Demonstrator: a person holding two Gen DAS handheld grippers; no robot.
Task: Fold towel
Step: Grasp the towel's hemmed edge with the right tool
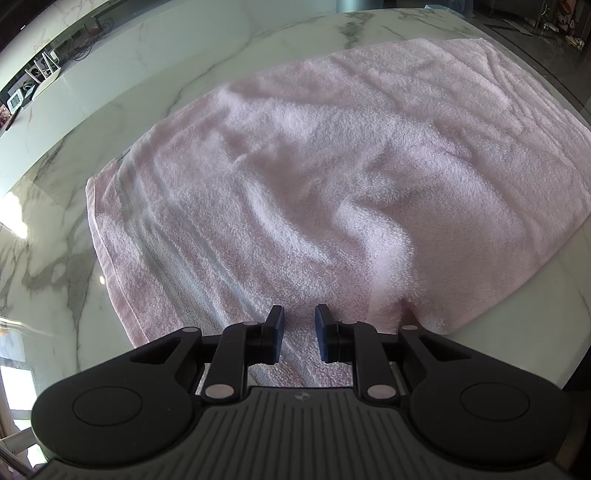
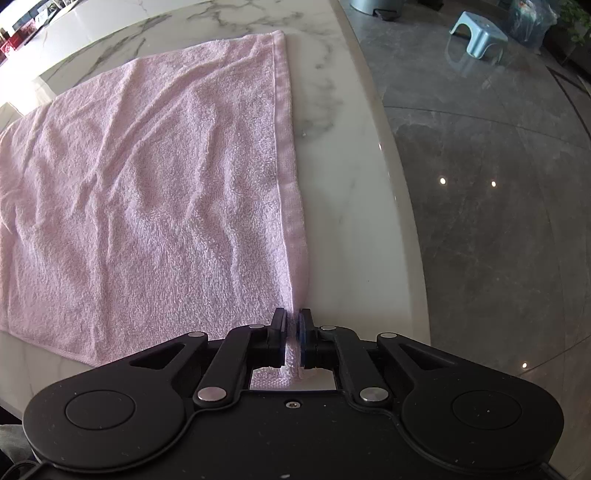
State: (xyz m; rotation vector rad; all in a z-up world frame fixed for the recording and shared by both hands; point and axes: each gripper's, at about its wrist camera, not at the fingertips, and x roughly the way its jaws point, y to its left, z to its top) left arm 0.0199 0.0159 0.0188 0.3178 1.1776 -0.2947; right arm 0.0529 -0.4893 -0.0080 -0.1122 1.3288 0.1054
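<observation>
A pink towel [image 1: 314, 177] lies spread on a white marble table [image 1: 110, 92], wrinkled, with a grey woven stripe near its left end. My left gripper [image 1: 299, 321] is open, its fingers straddling the towel's near edge with a gap between them. In the right wrist view the same towel [image 2: 147, 184] lies flat, its hemmed right edge running away from me. My right gripper [image 2: 293, 321] is shut on the towel's near right corner, with cloth pinched between the pads.
The table's rounded edge [image 2: 402, 206] runs close along the right of the towel, with dark glossy floor [image 2: 498, 221] beyond. A light blue stool [image 2: 476, 33] stands on the floor far right. A shelf with cables and small items [image 1: 40, 74] lies far left.
</observation>
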